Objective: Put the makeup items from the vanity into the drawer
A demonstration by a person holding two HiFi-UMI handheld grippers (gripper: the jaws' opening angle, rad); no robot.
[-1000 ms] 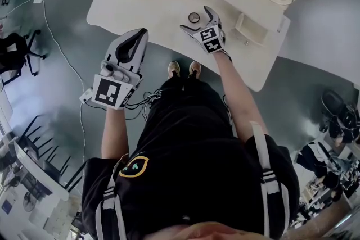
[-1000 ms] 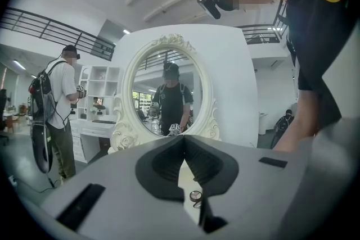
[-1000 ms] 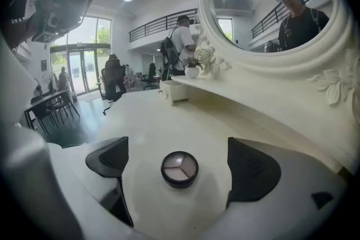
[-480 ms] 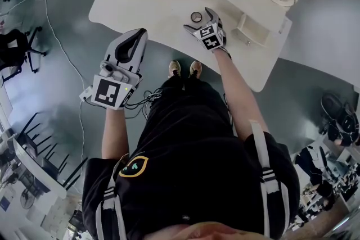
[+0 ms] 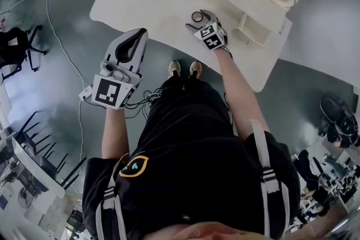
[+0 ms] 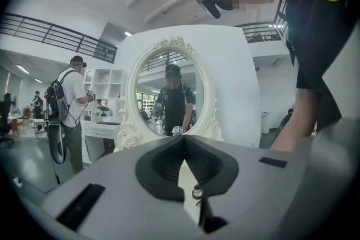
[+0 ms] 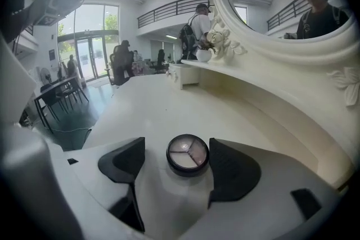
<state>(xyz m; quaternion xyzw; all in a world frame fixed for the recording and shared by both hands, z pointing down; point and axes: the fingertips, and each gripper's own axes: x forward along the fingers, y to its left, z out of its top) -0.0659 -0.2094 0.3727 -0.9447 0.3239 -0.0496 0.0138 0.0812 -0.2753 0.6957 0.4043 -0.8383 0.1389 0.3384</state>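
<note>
On the white vanity (image 5: 152,5), the right gripper (image 5: 199,19) points down at the tabletop with a round black makeup compact (image 7: 187,154) between its jaws. The compact lies flat on the surface, its three-part pale pan facing up. The jaws have just been closing. They stand at a middling gap, the right pad almost at the compact's rim and the left pad a little clear of it, with no firm squeeze showing.

A second ago, in the head view, the compact sat outside the jaws at 10 o'clock of the gripper's marker cube. The jaws now bracket it, and the compact itself keeps its spot on the table. A small white drawer (image 5: 251,30) sits on the vanity at 3 o'clock of the right gripper, apart from it.

The left gripper (image 5: 139,34) hangs off the table's near edge over the grey floor (image 5: 67,76), at 8 o'clock of the right one. It is where it was a second ago. Its jaws are pressed together with nothing in them, aimed level toward the oval mirror (image 6: 169,93).
</note>
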